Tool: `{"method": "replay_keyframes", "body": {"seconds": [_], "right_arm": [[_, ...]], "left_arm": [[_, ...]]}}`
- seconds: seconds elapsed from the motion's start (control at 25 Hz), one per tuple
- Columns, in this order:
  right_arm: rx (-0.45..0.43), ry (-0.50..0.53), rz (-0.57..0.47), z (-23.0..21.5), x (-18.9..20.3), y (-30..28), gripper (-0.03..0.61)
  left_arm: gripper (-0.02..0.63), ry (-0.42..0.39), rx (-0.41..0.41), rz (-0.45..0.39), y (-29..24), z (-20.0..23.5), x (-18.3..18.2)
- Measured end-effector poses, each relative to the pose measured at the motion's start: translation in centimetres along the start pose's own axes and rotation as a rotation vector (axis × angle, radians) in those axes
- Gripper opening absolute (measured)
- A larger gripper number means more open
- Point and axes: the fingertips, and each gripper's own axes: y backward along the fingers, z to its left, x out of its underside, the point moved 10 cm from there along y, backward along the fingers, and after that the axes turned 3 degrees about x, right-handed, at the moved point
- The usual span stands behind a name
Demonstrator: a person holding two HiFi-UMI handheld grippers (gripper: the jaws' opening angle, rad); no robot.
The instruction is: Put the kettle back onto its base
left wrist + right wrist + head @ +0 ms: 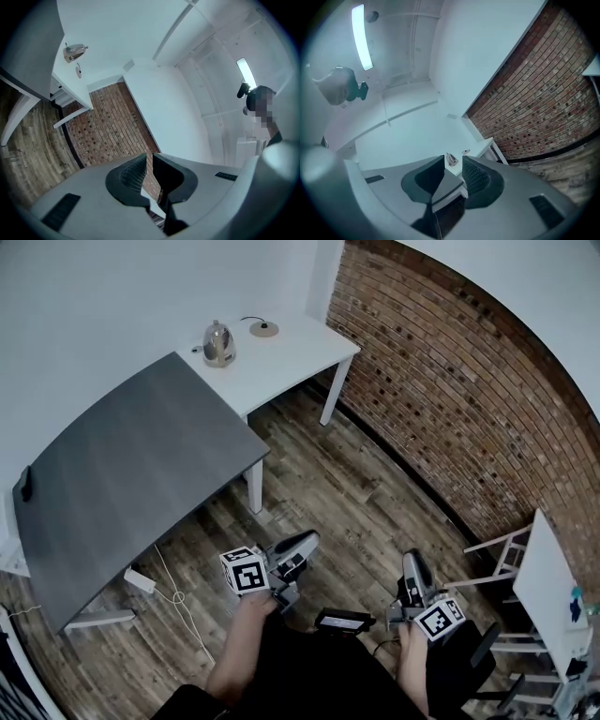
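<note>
Two tools show low in the head view: left tool [311,538] at 6 o'clock, right tool [410,561] at 5. The kettle [218,343] stands on a white surface [300,357] at 11 o'clock, with its base [263,329] nearby at the kettle's 2 o'clock, not touching.

Left gripper view: jaws together, holding nothing.

Right gripper view: jaws slightly apart, empty, kettle far beyond them.

No readable text, labels or numbers; views perhaps too coarse.
</note>
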Motion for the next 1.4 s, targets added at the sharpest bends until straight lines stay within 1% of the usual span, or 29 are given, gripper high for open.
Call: {"method": "replay_keyframes", "body": {"seconds": [0.2,0.32,0.44,0.64,0.76,0.96,1.04,1.16,1.4], "right_arm": [[0.037,-0.013,-0.004,-0.7,-0.4,-0.9,0.109],[0.024,-0.032,-0.011,-1.5,-0.6,-2.3,0.117],[-0.004,-0.062,-0.005,-3.0,-0.4,-4.4,0.124],[-0.067,-0.148,0.025,-7.2,0.1,-9.4,0.138],[-0.114,-0.184,0.024,-9.8,-1.5,-12.9,0.141],[-0.182,-0.209,0.006,-14.6,-5.6,-17.6,0.142],[-0.201,-0.216,-0.004,-16.2,-7.3,-18.5,0.141],[-0.211,-0.219,-0.002,-18.5,-8.6,-19.3,0.141],[-0.205,-0.275,-0.007,-21.4,-9.0,-19.7,0.141]], "left_arm": [[0.038,0.011,0.018,0.010,-0.9,1.2,-1.4],[0.038,-0.004,0.006,0.023,-1.8,1.6,-2.3],[0.039,-0.020,-0.033,0.028,-2.3,2.3,-3.0],[0.040,-0.062,-0.130,0.017,-3.7,4.3,-4.7],[0.040,-0.098,-0.177,0.011,-6.1,5.4,-6.4],[0.042,-0.164,-0.205,0.002,-12.1,6.5,-8.6],[0.065,-0.176,-0.228,-0.003,-14.0,6.7,-8.6],[0.077,-0.185,-0.262,0.006,-15.7,7.3,-8.4],[0.080,-0.195,-0.290,0.041,-18.6,8.4,-8.7]]}}
